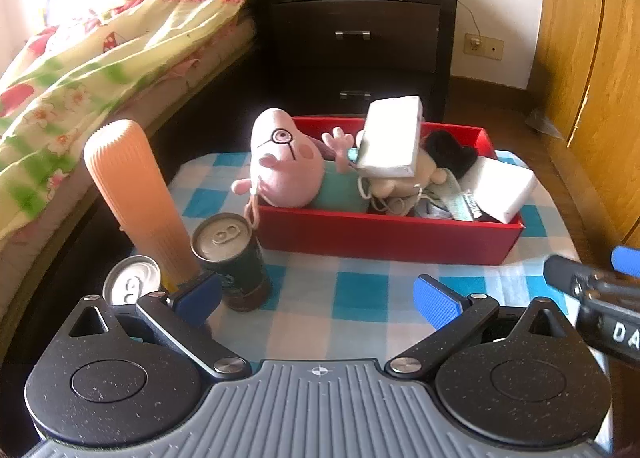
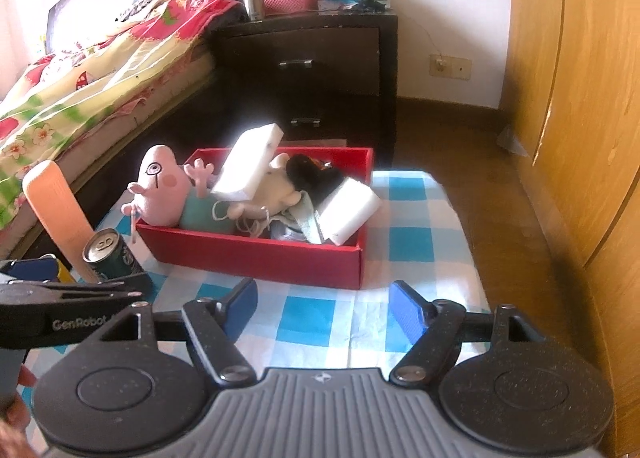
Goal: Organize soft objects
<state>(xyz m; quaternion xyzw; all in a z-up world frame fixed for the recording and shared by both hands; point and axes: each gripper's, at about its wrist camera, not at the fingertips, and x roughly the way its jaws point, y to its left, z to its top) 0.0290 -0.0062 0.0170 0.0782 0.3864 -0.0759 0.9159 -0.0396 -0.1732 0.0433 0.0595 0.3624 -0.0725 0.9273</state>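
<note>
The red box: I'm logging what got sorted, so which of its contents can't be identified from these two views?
- Black soft item: both views, half hidden behind the upper white block; too dark to name.
- Pale plush: head hidden by that block.
- Crumpled things in the red box at the bottom: near wall and lower white block cover them; their print is too small to read.

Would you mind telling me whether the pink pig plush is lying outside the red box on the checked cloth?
No, the pink pig plush sits inside the red box, its head leaning over the left end.
</note>
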